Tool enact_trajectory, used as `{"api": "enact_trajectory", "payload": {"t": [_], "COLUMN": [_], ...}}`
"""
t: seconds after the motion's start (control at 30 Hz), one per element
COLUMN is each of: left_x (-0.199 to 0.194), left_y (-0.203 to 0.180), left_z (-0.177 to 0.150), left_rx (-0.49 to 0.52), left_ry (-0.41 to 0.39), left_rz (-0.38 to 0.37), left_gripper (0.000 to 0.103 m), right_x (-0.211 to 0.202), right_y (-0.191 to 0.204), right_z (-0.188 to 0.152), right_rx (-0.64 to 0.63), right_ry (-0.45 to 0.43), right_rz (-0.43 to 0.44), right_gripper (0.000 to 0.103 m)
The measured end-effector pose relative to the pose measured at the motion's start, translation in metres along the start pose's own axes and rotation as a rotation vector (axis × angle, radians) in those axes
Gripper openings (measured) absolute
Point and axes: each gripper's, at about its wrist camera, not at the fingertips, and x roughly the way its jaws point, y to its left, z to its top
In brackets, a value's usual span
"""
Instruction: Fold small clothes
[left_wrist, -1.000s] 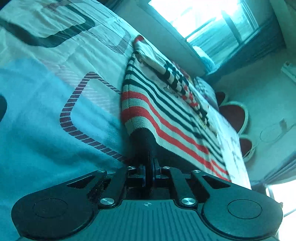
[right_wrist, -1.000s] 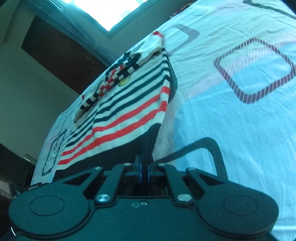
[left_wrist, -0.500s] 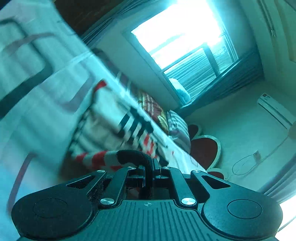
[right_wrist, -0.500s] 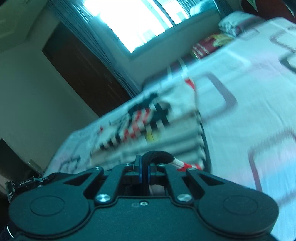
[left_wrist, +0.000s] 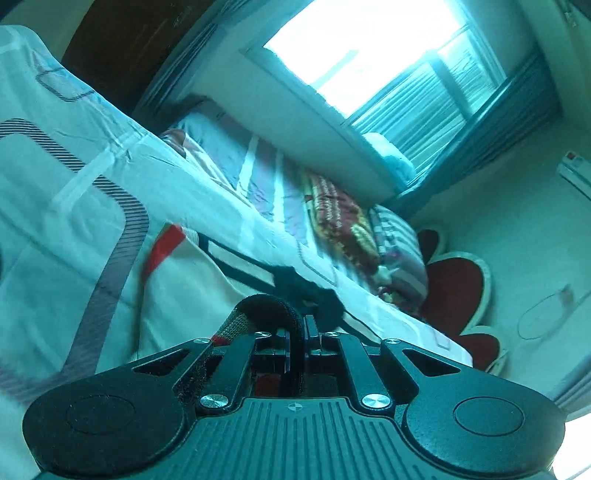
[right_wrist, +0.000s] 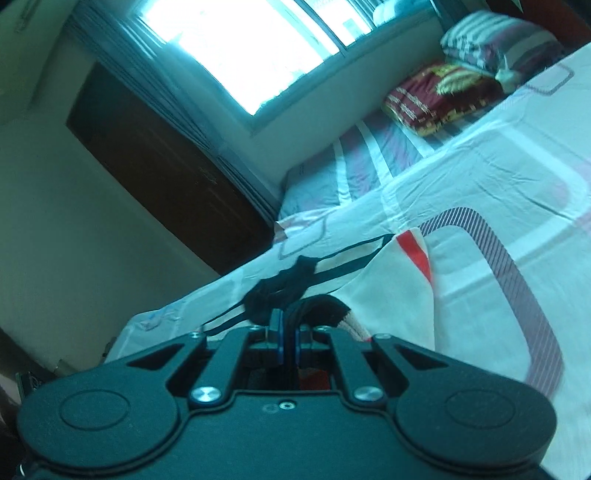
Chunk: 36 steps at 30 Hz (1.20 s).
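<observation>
A: Left gripper (left_wrist: 303, 332) is clamped on the dark hem of the striped knit sweater (left_wrist: 258, 310), which lies on the white patterned bedsheet (left_wrist: 74, 206).

B: And the right gripper (right_wrist: 286, 328) pinches the same hem near centre. No readable writing.

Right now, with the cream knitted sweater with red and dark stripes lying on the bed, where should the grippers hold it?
Keep to the dark ribbed hem of the striped sweater: left gripper and right gripper each pinch a corner from the near edge. The band is thick and bunches into a firm roll between the jaws.
</observation>
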Motion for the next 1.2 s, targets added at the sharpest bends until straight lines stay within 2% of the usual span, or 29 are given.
{"api": "enact_trajectory", "payload": {"t": [0.2,0.3,0.4,0.43,0.47,0.5,0.53,0.57,0.63,0.7,0.83,0.87,0.93,1.0,1.07,1.13,1.2], "left_x": [0.065,0.093,0.112,0.116,0.119,0.12,0.119,0.116,0.108,0.105,0.116,0.121,0.137,0.147,0.154,0.155,0.157], "left_y": [0.025,0.036,0.042,0.044,0.045,0.047,0.049,0.049,0.047,0.043,0.022,0.018,0.007,-0.001,-0.006,-0.009,-0.008], "left_z": [0.023,0.023,0.02,0.018,0.016,0.014,0.013,0.013,0.014,0.019,0.028,0.029,0.028,0.026,0.023,0.024,0.022], "left_rx": [-0.036,-0.034,-0.042,-0.051,-0.056,-0.06,-0.064,-0.064,-0.039,0.016,0.273,0.326,0.453,0.548,0.618,0.64,0.641], "left_ry": [0.047,0.054,0.049,0.05,0.05,0.045,0.031,0.008,-0.042,-0.054,0.016,0.046,0.124,0.176,0.191,0.187,0.194], "left_rz": [0.052,0.037,0.061,0.063,0.06,0.049,0.03,0.009,0.006,0.036,0.175,0.197,0.265,0.289,0.296,0.292,0.283], "left_gripper": [0.006,0.006,0.007,0.007,0.015,0.025,0.044,0.058,0.069,0.07,0.069,0.067,0.056,0.056,0.056,0.056,0.056], "right_x": [0.069,0.103,0.125,0.128,0.128,0.127,0.124,0.122,0.114,0.109,0.118,0.123,0.132,0.144,0.153,0.157,0.163], "right_y": [-0.038,-0.054,-0.066,-0.067,-0.068,-0.067,-0.065,-0.062,-0.063,-0.059,-0.049,-0.046,-0.039,-0.032,-0.021,-0.012,-0.009], "right_z": [0.022,0.025,0.025,0.025,0.025,0.025,0.025,0.026,0.03,0.033,0.035,0.034,0.031,0.028,0.023,0.02,0.019], "right_rx": [0.073,0.08,0.069,0.06,0.059,0.056,0.043,0.023,0.019,-0.03,-0.178,-0.219,-0.293,-0.351,-0.426,-0.511,-0.544], "right_ry": [0.056,0.086,0.077,0.062,0.043,0.019,-0.006,-0.029,-0.063,-0.069,0.014,0.041,0.077,0.111,0.127,0.126,0.136], "right_rz": [-0.017,-0.036,-0.002,0.016,0.032,0.051,0.054,0.04,0.056,0.033,-0.056,-0.087,-0.124,-0.169,-0.197,-0.223,-0.224], "right_gripper": [0.006,0.007,0.028,0.04,0.052,0.059,0.067,0.068,0.069,0.069,0.057,0.053,0.053,0.051,0.052,0.051,0.051]}}
